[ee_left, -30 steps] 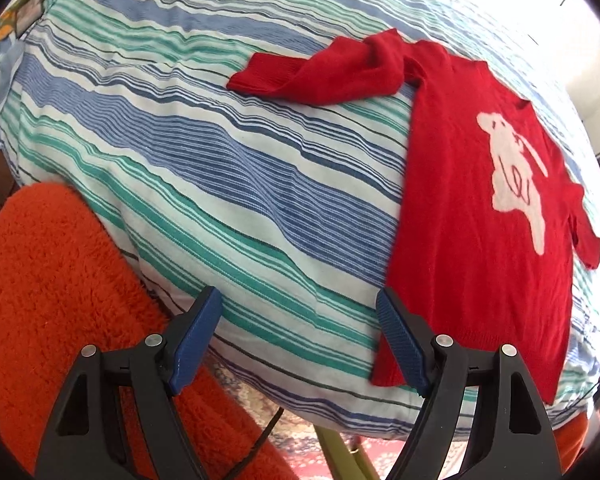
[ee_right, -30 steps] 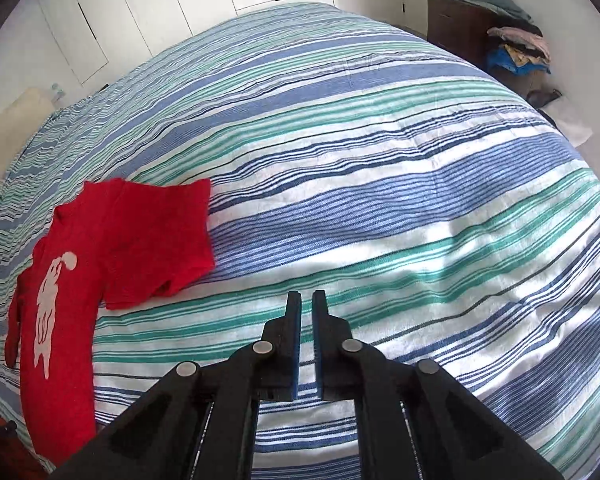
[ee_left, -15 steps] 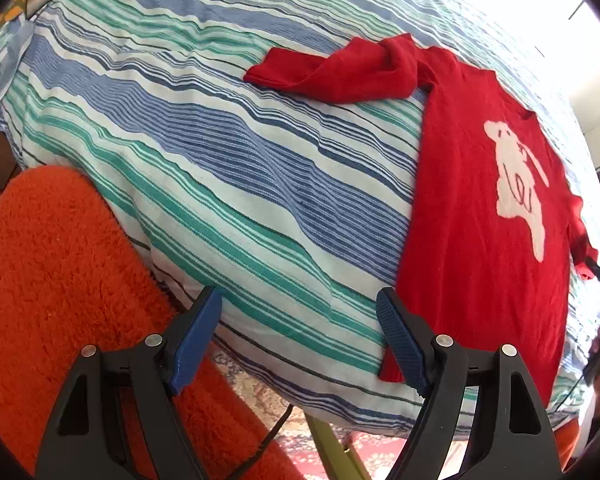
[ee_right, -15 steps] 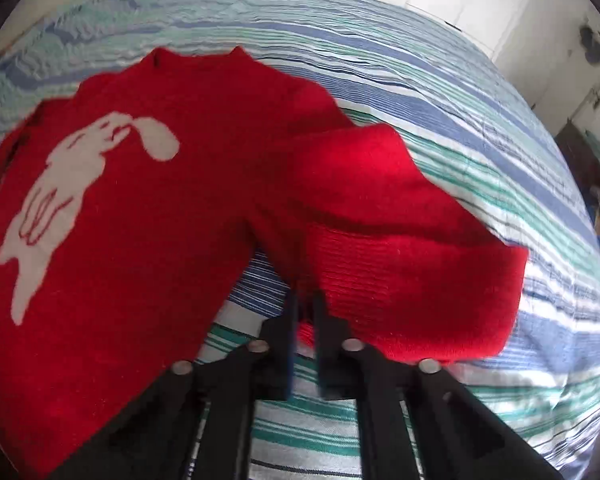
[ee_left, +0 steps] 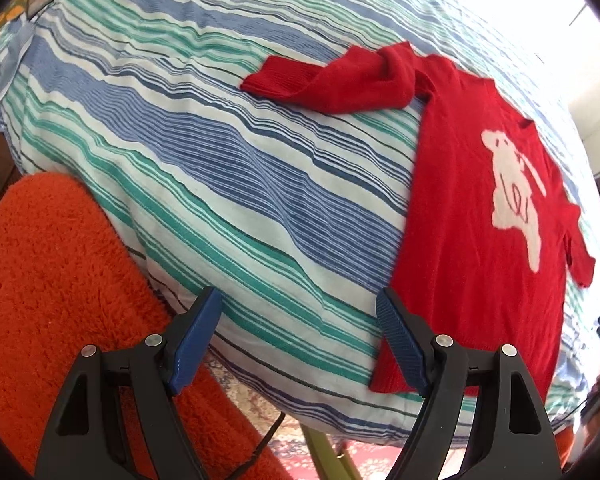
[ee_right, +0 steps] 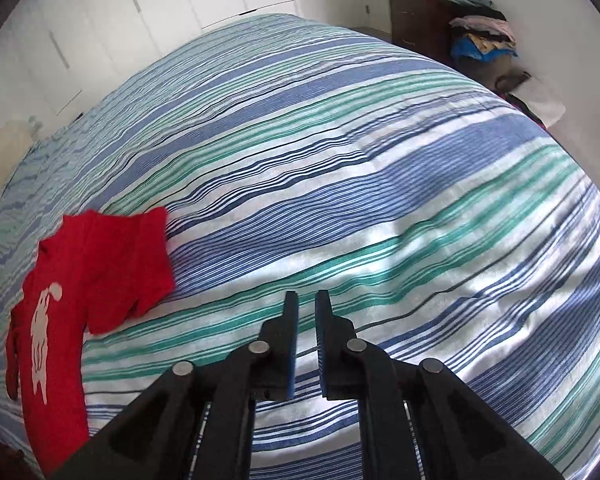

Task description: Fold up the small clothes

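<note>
A red sweater (ee_left: 472, 220) with a white animal figure lies flat on the striped bedspread (ee_left: 220, 160). One sleeve (ee_left: 332, 80) stretches out to the left in the left wrist view. My left gripper (ee_left: 300, 300) hangs wide open over the bed's near edge, its right finger just above the sweater's lower hem corner, holding nothing. In the right wrist view the sweater (ee_right: 88, 280) lies at the far left. My right gripper (ee_right: 307, 298) is over bare bedspread to its right, jaws opening with a narrow gap and nothing between them.
An orange fluffy rug (ee_left: 52, 280) lies below the bed's edge at the left. A dark dresser (ee_right: 420, 20) with piled clothes (ee_right: 480, 36) stands at the back right. White wardrobe doors (ee_right: 180, 0) line the far wall.
Half a second ago the right gripper was shut close over the sweater's sleeve; now it is back over bare bedspread with its jaws slightly parted. The left gripper has stayed put.
</note>
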`<state>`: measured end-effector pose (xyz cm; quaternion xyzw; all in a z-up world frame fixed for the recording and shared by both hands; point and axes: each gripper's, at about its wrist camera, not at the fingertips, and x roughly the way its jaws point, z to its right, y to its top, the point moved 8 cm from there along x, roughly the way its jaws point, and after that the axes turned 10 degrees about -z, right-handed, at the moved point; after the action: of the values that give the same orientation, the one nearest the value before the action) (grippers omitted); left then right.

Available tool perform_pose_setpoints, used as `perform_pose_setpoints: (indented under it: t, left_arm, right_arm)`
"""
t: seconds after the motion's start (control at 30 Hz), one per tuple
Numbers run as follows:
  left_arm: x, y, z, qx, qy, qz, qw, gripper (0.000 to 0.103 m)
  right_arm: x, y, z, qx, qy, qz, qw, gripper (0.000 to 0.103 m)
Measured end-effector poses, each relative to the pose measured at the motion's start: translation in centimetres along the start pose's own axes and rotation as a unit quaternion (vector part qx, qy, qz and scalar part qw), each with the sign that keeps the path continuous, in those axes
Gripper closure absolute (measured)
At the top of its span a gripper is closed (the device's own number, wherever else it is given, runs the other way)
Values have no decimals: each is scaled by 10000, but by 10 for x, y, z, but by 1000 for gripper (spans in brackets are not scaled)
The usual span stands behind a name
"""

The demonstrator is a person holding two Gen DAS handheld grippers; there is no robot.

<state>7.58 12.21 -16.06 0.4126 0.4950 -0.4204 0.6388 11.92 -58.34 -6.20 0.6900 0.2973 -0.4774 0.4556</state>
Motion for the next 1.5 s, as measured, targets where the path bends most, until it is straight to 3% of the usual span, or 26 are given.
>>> perform_pose_setpoints:
  t: [0.03,0.07,0.1,0.3,0.4,0.5,0.67,0.7,0.77,0.8,0.93,1.0,1.1,1.17,1.27,1.33,1.37,1.5]
  left_arm:
    - [1,0,-2,-39,11,-29,10000,22]
    - [3,-1,-2,-63,14,-70,10000,22]
    - [4,-1,-2,-64,20,-82,9999,22]
    - [5,0,-1,-2,84,-78,9999,22]
    - [4,0,-4,-42,3,-66,10000,22]
    - [7,0,-5,-74,-12,-76,9999,21]
    - [9,0,-1,65,125,-115,9998,20]
    - [9,-1,-1,66,104,-123,9998,20]
    - [7,-2,-4,13,11,-122,9999,20]
    - [6,-2,-5,-23,-31,-111,9999,20]
    - [10,0,-2,-10,87,-143,9999,19]
    - [12,0,2,84,201,-160,9996,18]
    - [12,-1,3,133,253,-142,9995,18]
    - [12,-1,3,105,261,-145,9995,18]
    - [14,-1,4,94,324,-164,9993,18]
    - [14,-1,6,132,369,-171,9991,18]
    - [15,-1,6,147,378,-173,9990,18]
    - [13,0,1,41,259,-195,9995,18]
  right_arm:
    - [1,-3,-19,-248,9,-15,9997,46]
    - [1,-6,-42,-500,-6,20,9987,36]
    - [-1,-9,-66,-820,6,111,9966,33]
    - [9,-27,-190,-2566,77,344,9659,36]
    - [33,-24,-207,-2650,61,299,9638,54]
    - [54,-24,-210,-2622,174,97,9648,54]
    - [80,-36,-250,-3686,-227,-91,9293,54]
    - [87,-37,-249,-3737,-314,-198,9268,57]
    - [90,-33,-238,-3602,-382,-297,9316,83]
    - [83,-27,-228,-3334,-278,-270,9420,97]
    - [38,-4,-167,-2148,198,114,9764,103]
    - [16,6,-115,-1322,326,320,9902,103]
    - [-2,11,-28,-141,146,439,9988,103]
    - [3,7,-3,-7,-45,198,9998,102]
    - [7,-5,-34,-684,-295,55,9972,89]
    - [9,-15,-88,-1531,-228,145,9878,53]
    - [12,-21,-120,-1996,-219,236,9794,46]
    - [50,-43,-223,-3676,-507,254,9282,43]
